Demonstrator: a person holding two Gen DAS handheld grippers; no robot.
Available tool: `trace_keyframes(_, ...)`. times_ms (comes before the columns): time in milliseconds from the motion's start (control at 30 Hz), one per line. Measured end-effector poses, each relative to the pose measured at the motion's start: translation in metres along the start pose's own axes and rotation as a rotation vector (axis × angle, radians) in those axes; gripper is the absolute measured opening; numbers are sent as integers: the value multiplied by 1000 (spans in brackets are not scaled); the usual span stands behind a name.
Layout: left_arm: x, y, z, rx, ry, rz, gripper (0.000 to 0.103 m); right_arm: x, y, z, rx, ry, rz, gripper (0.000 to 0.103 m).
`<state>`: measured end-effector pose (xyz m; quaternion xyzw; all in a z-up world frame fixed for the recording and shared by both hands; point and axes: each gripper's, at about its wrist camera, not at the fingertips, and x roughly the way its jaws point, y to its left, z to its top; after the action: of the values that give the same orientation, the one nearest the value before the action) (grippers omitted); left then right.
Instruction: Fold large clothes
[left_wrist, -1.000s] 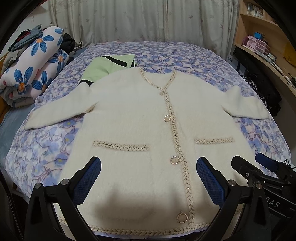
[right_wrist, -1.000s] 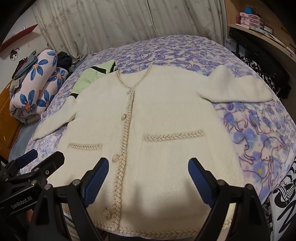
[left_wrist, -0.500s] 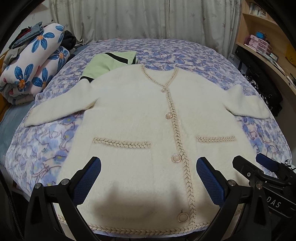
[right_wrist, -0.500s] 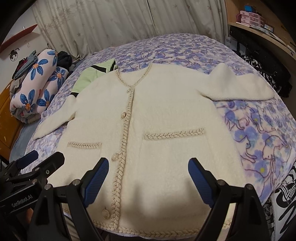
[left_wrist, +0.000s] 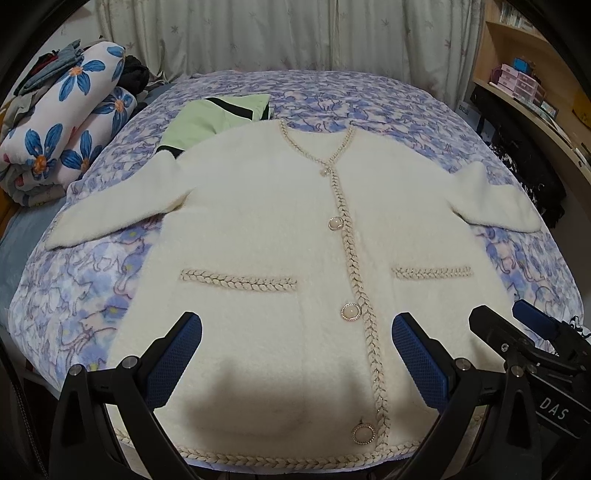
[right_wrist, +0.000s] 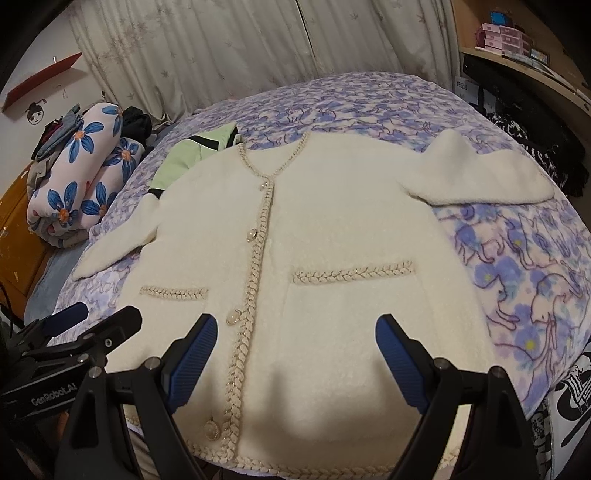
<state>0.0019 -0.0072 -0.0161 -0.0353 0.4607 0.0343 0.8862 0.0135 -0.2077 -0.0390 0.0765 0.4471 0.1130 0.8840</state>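
both pairs of fingers (left_wrist: 419, 360) are gaping wide and holding nothing, hovering over the near hem of the cardigan (left_wrist: 258, 229), which is lying flat and buttoned on the bed (left_wrist: 369, 92). probably the left gripper (left_wrist: 295, 354) and right gripper (right_wrist: 295, 354) should be heading out to the sleeves, pinching each cuff cleanly and folding it inward.

cardigan (left_wrist: 258, 258): one, flat on the bed (left_wrist: 369, 96)
buttons (left_wrist: 335, 223): four down its front
braided pockets (left_wrist: 238, 280): two
green garment (left_wrist: 207, 118): one, behind the cardigan
floral bedding rolls (left_wrist: 62, 136): two, left of the cardigan
claws: two, left claw (left_wrist: 295, 354), right claw (right_wrist: 295, 350)
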Motion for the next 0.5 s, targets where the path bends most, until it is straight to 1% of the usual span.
trace_keyframes(167,2,-6,3,15,-5,13,101,2,-10,3,27,2,31,88)
trace_keyframes(233,3,-9,6,22,-11,21,101,2,-13,5,28,-1,30,88)
trace_keyframes(333,5,-13,10,29,-5,7,101,1,-16,8,32,-2,33,88)
trace_keyframes(433,7,-16,17,34,-6,17,101,1,-21,14,38,-3,29,88)
trace_keyframes(500,8,-19,23,41,-14,32,101,0,-25,21,34,-11,12,88)
